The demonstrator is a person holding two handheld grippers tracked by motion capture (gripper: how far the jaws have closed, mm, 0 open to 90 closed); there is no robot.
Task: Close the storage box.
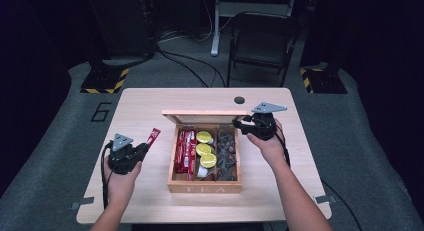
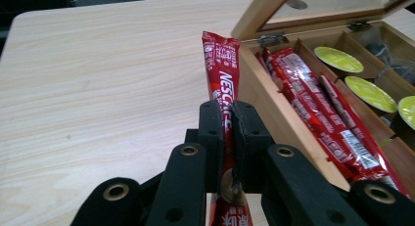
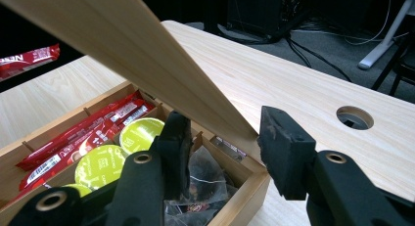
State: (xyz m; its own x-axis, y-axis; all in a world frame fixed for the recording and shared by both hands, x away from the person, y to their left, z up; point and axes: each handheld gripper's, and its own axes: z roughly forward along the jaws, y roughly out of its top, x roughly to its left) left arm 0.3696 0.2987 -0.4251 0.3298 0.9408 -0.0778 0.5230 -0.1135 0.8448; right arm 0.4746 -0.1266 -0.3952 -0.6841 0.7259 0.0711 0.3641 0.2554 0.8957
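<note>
A wooden tea box [image 1: 205, 187] stands mid-table with its lid [image 1: 205, 116] raised at the back. Inside are red coffee sticks [image 1: 185, 151], yellow-green capsules [image 1: 205, 148] and dark tea bags [image 1: 226, 153]. My left gripper [image 1: 145, 147] is left of the box, shut on one red Nescafe stick [image 2: 222, 64] that points up past the jaws and hangs clear of the table. My right gripper [image 3: 227, 138] is at the lid's right end, its jaws closed across the lid's [image 3: 122, 40] edge above the tea bag compartment.
The light wood table [image 1: 140, 106] has a round cable hole [image 1: 239, 100] behind the box, close to my right gripper. A folding chair [image 1: 262, 36] and floor cables lie beyond the far edge.
</note>
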